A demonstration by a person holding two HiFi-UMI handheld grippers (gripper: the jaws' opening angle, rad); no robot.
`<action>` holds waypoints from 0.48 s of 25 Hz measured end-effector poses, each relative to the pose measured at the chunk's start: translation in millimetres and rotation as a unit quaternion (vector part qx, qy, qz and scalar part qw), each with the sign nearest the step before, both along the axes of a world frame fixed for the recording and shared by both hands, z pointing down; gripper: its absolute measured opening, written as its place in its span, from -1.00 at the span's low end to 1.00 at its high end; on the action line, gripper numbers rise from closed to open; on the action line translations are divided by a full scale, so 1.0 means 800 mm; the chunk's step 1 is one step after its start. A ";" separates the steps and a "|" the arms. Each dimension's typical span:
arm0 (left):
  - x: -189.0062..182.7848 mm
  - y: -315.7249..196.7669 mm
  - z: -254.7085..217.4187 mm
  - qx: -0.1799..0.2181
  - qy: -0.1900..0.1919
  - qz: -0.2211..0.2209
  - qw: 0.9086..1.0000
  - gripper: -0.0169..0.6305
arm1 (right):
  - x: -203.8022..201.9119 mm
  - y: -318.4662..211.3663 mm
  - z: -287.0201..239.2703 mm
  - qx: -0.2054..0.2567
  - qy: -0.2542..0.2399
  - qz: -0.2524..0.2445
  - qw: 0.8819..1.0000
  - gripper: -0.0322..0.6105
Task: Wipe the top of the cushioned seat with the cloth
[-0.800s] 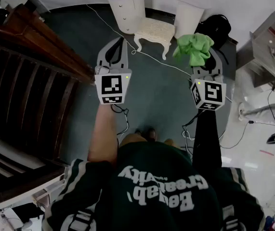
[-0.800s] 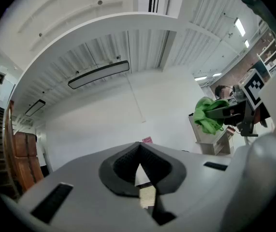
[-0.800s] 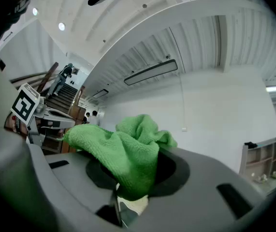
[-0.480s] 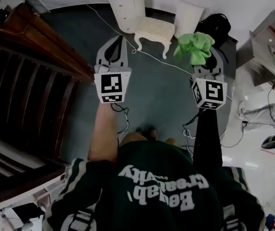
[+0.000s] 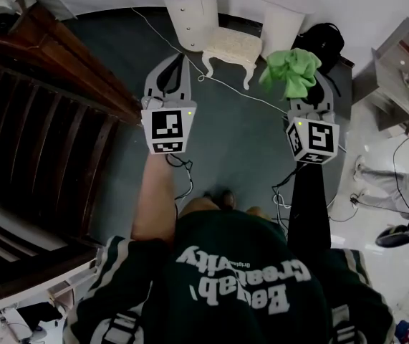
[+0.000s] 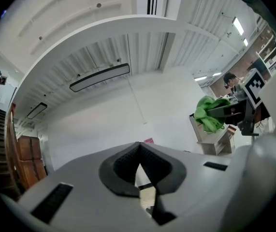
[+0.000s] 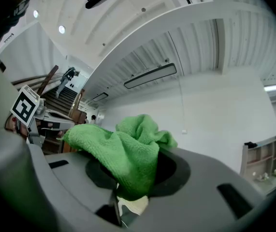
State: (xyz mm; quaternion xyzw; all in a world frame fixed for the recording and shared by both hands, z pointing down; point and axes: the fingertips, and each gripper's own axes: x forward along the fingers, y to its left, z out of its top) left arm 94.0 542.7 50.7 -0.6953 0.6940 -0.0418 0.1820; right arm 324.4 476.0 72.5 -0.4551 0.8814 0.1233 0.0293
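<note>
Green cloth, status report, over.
Left gripper shut, empty. Right gripper shut on green fleecy cloth. Cream cushioned stool ahead, untouched. White cable crosses floor before it.

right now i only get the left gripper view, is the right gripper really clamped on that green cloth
observer: yes, the right gripper view shows the right gripper shut on the green cloth, which bunches out above the jaws.
operator: where's the seat
observer: in the head view the cushioned seat stands on the floor ahead and left of the cloth, not yet touched.
operator: what's behind it
observer: a white vanity table, right behind it.
</note>
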 end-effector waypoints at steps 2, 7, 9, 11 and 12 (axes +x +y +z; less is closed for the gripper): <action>0.000 0.001 0.000 -0.001 -0.003 0.000 1.000 -0.91 | -0.002 0.001 0.000 -0.001 0.000 -0.002 1.000 -0.52; -0.007 -0.002 0.000 -0.003 -0.009 -0.002 1.000 -0.91 | -0.012 -0.003 0.007 -0.006 0.000 -0.007 1.000 -0.51; -0.014 -0.007 0.001 -0.004 -0.006 -0.005 1.000 -0.91 | -0.018 -0.009 0.010 -0.009 0.001 -0.011 1.000 -0.51; -0.021 -0.018 0.001 -0.004 -0.007 -0.005 1.000 -0.91 | -0.023 -0.020 0.010 -0.010 0.000 -0.011 1.000 -0.51; -0.024 -0.024 0.001 -0.004 -0.007 -0.003 1.000 -0.91 | -0.026 -0.027 0.010 -0.010 -0.001 -0.010 1.000 -0.51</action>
